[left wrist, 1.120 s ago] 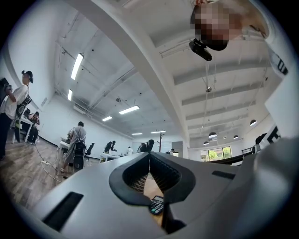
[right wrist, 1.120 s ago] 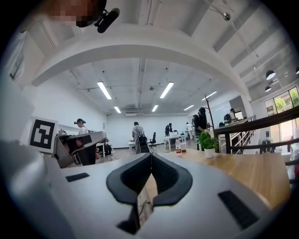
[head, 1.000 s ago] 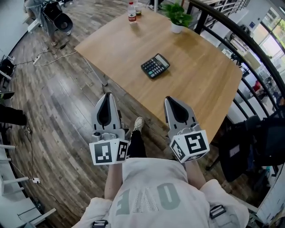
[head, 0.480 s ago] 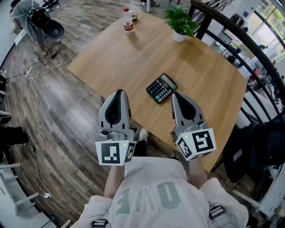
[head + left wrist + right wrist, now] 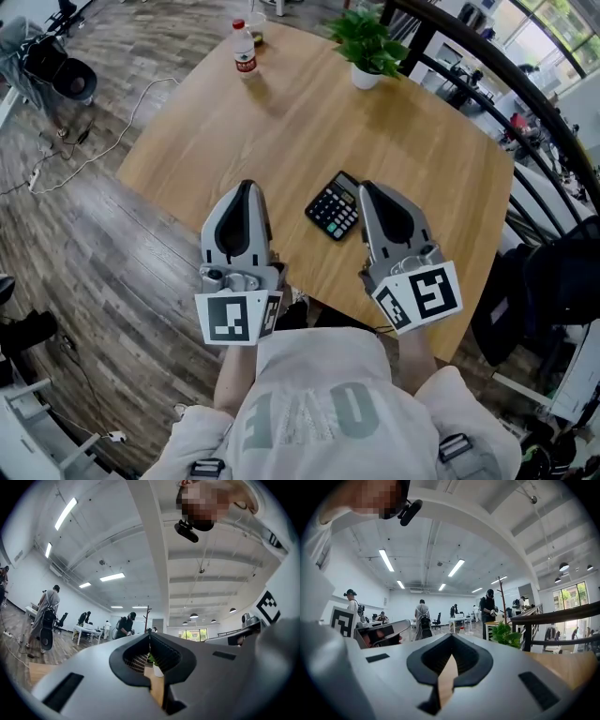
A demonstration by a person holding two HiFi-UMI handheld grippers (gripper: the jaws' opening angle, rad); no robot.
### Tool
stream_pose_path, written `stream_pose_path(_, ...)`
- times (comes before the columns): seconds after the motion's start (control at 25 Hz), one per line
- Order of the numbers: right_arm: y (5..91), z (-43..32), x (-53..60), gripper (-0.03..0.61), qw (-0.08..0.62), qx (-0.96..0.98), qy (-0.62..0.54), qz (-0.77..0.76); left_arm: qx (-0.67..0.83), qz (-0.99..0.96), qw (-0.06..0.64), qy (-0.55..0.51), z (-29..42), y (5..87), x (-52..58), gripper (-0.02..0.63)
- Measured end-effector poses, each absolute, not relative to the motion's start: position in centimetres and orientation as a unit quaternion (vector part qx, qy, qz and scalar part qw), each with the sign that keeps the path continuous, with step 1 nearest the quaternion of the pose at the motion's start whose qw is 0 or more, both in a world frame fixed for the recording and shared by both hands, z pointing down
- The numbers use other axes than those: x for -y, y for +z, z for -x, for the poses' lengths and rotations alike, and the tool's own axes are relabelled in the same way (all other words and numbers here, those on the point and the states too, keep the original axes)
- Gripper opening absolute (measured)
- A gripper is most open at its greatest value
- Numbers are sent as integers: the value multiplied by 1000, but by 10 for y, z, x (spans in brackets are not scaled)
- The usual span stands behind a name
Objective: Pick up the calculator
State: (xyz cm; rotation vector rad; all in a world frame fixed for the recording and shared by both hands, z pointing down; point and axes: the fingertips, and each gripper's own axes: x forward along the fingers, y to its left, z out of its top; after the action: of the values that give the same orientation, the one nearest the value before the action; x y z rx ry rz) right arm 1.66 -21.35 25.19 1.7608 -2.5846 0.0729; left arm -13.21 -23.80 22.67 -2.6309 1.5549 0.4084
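A black calculator (image 5: 335,206) lies flat on the wooden table (image 5: 281,122), not far from its near edge. My left gripper (image 5: 247,186) hovers over that edge, just left of the calculator, jaws shut with nothing in them. My right gripper (image 5: 369,187) is just right of the calculator, its tip beside the calculator's right corner, also shut and empty. Both point forward, roughly level. In the left gripper view the left gripper (image 5: 150,634) has its tips meeting; the right gripper (image 5: 451,636) looks the same in its own view. Neither gripper view shows the calculator.
A water bottle (image 5: 244,49) and a potted plant (image 5: 365,43) stand at the table's far side. A black railing (image 5: 525,84) curves along the right, with a dark bag (image 5: 548,281) below it. Cables (image 5: 89,141) trail over the wood floor at left. People stand far off in the room.
The table has come closer. Both grippers have moved forward from over the floor to over the table's near edge, so the calculator now lies between their tips. Both jaws stay shut.
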Motion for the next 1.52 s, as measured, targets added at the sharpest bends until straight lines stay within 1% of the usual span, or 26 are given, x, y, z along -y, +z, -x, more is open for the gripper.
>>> stream_pose_path(0.2,260,-21,225,18,26,826,23,-562,-501,857,11,123,128,242,253,9)
stream_pose_path(0.64,254,-45,231,18,46,836,26,-547,-475,873,20,108,92,242,252,9)
stream_pose_path(0.8,250,-53,237,20,15,863,79,-499,-473,875,12,104,85,247,256,9)
stream_pose_path(0.84,248,-55,238,44,1,869,94,-486,-472,875,11,103,83,249,255,9)
stream_pose_path(0.88,245,-57,241,190,-14,872,107,-477,-472,876,11,103,83,249,255,9)
stream_pose_path(0.92,240,-61,245,285,-30,873,116,-473,-471,876,11,103,82,250,255,9)
stream_pose_path(0.96,234,-67,250,306,-44,872,122,-471,-471,876,12,103,81,250,254,9)
stream_pose_path(1.08,213,-86,270,329,-56,879,138,-453,-468,878,16,101,77,250,253,9)
stream_pose_path(1.24,206,-100,300,336,-31,893,166,-418,-473,876,10,95,76,254,252,9)
stream_pose_path(1.36,247,-97,314,336,-11,891,233,-390,-479,873,5,91,77,258,253,9)
stream_pose_path(1.52,337,-90,321,336,27,871,347,-347,-489,868,-1,82,78,267,261,9)
